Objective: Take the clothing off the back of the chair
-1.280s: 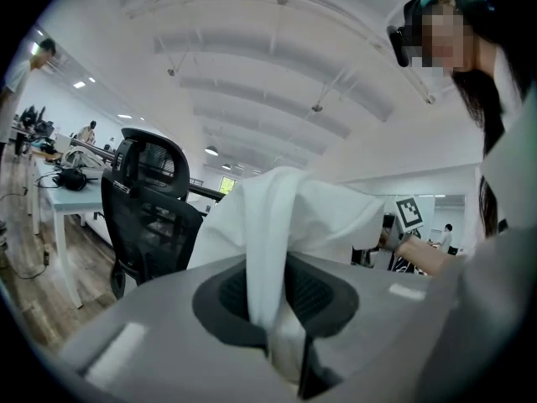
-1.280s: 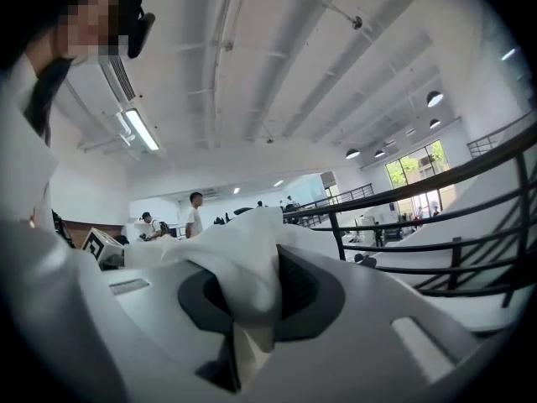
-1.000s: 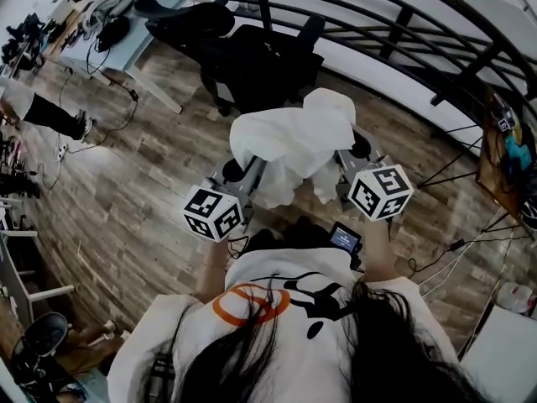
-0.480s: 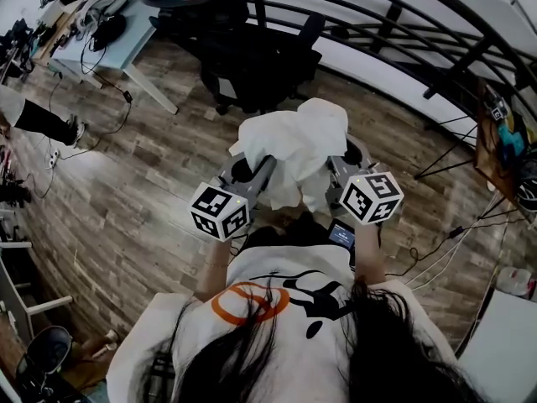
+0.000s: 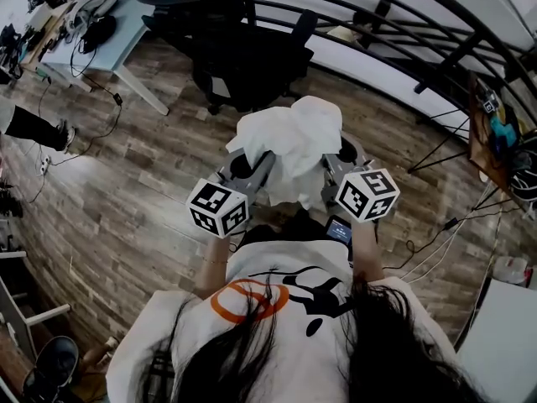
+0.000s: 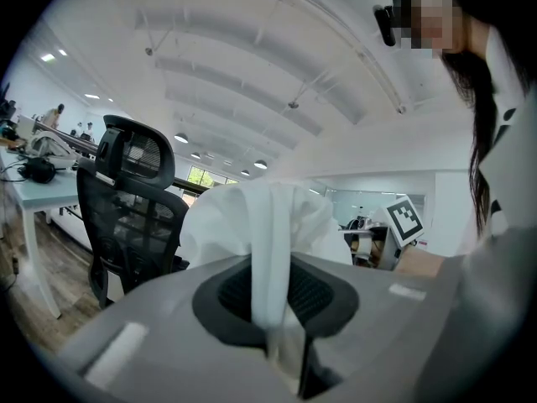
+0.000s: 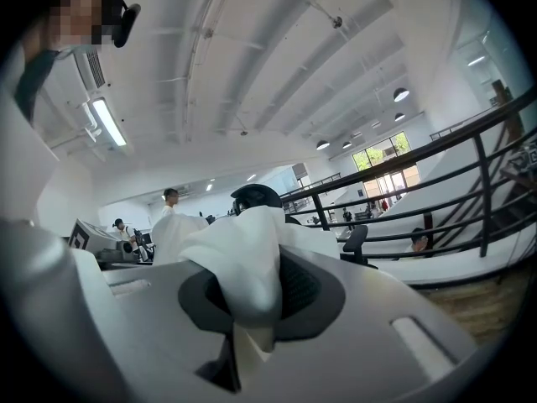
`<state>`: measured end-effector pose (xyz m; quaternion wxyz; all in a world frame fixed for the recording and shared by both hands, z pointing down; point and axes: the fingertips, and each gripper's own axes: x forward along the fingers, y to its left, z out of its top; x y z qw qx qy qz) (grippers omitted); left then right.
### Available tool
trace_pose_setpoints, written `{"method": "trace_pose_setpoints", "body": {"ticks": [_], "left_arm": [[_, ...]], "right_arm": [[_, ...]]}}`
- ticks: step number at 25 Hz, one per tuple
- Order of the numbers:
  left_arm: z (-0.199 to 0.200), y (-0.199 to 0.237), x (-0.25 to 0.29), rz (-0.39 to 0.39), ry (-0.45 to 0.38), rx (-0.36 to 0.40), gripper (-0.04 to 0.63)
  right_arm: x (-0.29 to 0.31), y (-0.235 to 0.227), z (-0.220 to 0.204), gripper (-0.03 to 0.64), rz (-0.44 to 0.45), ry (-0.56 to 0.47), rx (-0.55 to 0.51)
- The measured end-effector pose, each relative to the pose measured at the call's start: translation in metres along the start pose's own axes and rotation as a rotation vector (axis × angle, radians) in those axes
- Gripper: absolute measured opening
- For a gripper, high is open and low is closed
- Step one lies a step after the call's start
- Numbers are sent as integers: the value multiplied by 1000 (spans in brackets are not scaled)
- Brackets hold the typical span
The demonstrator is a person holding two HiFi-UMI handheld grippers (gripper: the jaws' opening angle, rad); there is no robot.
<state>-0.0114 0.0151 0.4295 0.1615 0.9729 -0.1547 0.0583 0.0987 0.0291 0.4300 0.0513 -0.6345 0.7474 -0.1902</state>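
Note:
A white garment (image 5: 291,147) hangs bunched between my two grippers, in front of my chest and above the wooden floor. My left gripper (image 5: 252,164) is shut on its left part; the left gripper view shows a strip of the white garment (image 6: 270,250) pinched between the jaws. My right gripper (image 5: 331,164) is shut on the other side, and in the right gripper view the white garment (image 7: 243,267) bulges out over the jaws. The black mesh chair (image 5: 243,53) stands behind the garment, its back (image 6: 126,191) bare.
A black railing (image 5: 394,23) curves across the back and right. A light desk (image 5: 92,32) with cables and gear stands at the far left. A tripod and cables (image 5: 436,158) lie at the right. People (image 7: 170,200) are in the distance.
Both grippers with the garment have drawn slightly closer to my body and away from the chair. The grip has not changed.

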Motion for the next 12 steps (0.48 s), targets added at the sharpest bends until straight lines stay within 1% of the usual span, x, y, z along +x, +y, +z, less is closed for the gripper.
{"method": "trace_pose_setpoints", "body": {"ticks": [12], "left_arm": [[1,4,4,-16,-7,2,48]], "right_arm": [[3,-2,3,72,-13,-5,-18]]}}
